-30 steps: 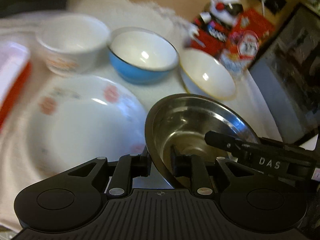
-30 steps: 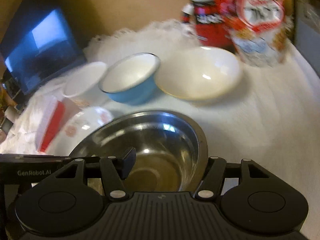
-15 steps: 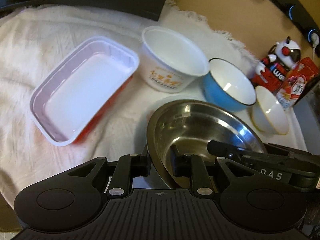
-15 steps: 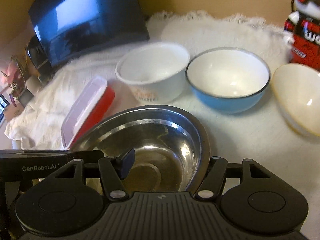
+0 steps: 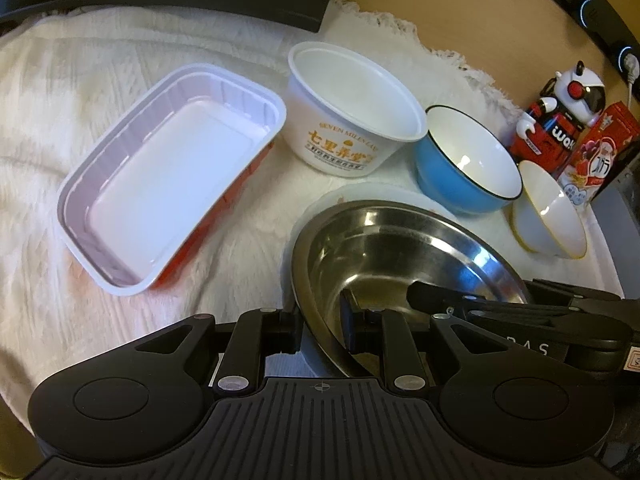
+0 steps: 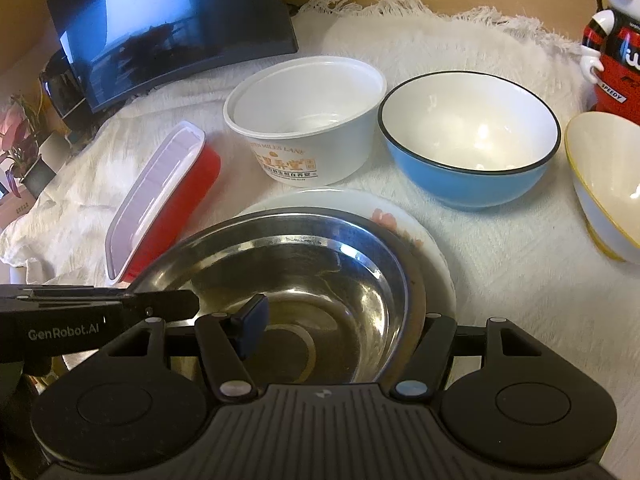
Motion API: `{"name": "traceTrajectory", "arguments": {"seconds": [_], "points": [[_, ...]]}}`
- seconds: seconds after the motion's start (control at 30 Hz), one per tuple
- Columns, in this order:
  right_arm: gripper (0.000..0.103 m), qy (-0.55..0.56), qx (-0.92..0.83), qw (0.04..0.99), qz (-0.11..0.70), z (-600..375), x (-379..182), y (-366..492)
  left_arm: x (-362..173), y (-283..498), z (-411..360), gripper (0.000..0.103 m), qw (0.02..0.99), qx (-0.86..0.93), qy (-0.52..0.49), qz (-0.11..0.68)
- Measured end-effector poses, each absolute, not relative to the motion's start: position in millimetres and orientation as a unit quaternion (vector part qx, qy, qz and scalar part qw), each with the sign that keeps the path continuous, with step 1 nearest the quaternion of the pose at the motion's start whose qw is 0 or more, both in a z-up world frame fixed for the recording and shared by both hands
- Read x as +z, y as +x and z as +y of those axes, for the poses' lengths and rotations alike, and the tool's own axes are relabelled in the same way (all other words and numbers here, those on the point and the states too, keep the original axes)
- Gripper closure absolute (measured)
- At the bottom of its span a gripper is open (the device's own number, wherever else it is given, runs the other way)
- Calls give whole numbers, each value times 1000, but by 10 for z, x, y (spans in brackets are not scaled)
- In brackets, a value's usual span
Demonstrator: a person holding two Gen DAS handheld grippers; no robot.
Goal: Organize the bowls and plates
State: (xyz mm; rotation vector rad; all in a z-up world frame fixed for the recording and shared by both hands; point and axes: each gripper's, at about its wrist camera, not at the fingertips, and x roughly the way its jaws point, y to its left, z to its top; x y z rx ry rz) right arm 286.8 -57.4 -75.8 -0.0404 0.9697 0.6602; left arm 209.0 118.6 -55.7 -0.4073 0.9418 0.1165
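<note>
A steel bowl (image 5: pixel 396 248) sits over a white flowered plate (image 6: pixel 400 216), whose rim also shows in the left wrist view (image 5: pixel 360 192). My left gripper (image 5: pixel 320 320) is shut on the steel bowl's near rim. My right gripper (image 6: pixel 340 320) spans the steel bowl (image 6: pixel 320 280), one finger inside and one outside its right rim, clamped on the rim. Behind stand a white paper bowl (image 5: pixel 352 112) (image 6: pixel 308 120), a blue bowl (image 5: pixel 468 164) (image 6: pixel 468 136) and a cream bowl with a gold rim (image 5: pixel 552 212) (image 6: pixel 608 176).
A white and red rectangular tray (image 5: pixel 168 176) (image 6: pixel 160 196) lies to the left on the white cloth (image 5: pixel 80 80). A dark monitor (image 6: pixel 168 24) stands behind. A robot toy (image 5: pixel 560 112) (image 6: pixel 612 40) and a red package (image 5: pixel 596 152) stand at the back right.
Both grippers have carried the steel bowl left and down over the flowered plate. The view has swung so that the tray and paper bowl show; the bowl now covers most of the plate.
</note>
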Motion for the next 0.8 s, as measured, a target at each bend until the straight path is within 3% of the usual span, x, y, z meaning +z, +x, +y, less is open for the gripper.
{"name": "traceTrajectory", "arguments": {"seconds": [0.8], "points": [[34, -25, 305, 838, 452, -676, -807, 2867, -546, 2033, 1215, 82, 869, 80, -224, 434]]}}
